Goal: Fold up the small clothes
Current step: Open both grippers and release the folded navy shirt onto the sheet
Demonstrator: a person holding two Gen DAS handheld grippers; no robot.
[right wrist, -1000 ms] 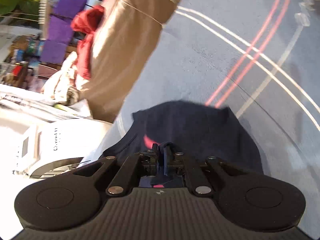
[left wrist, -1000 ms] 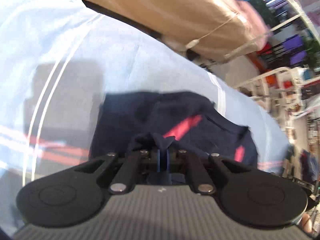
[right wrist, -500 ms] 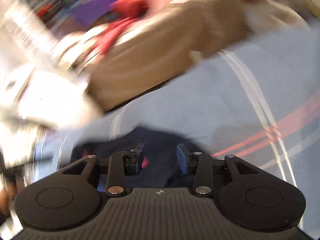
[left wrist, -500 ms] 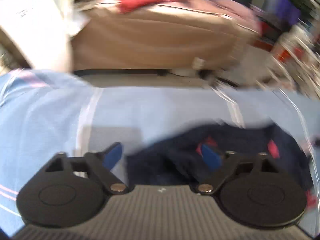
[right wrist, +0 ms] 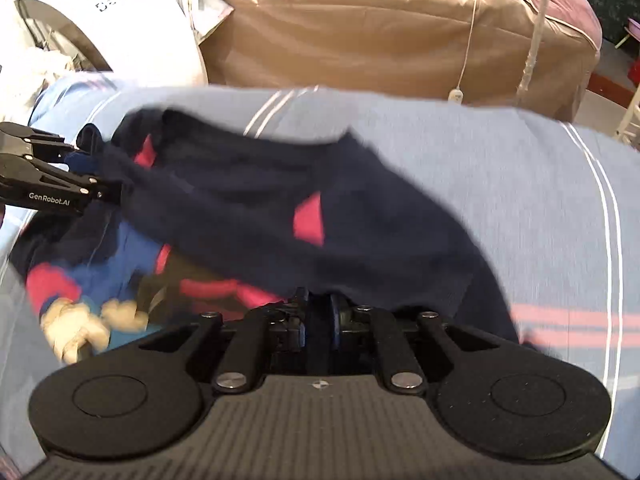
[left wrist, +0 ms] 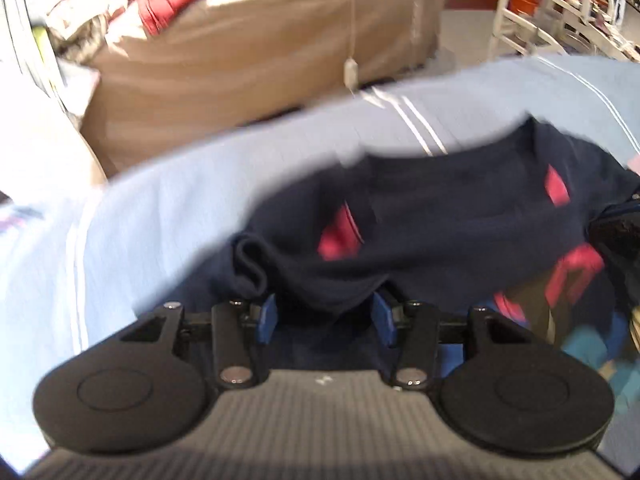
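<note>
From the left wrist I see my left hand-held gripper [left wrist: 325, 318] spread, its blue pads flanking a fold of the navy garment [left wrist: 440, 220] that lies on the light-blue sheet [left wrist: 160, 208], bare sheet to the left; half a second ago these pads stood wider. From the right wrist, my right hand-held gripper [right wrist: 319, 322] pinches the garment's near hem, having been spread before; sheet lies free rightward.

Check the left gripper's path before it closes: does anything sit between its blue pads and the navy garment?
Nothing visible does. The left gripper stands open with a fold of the navy garment with red patches already between its blue pads.
</note>
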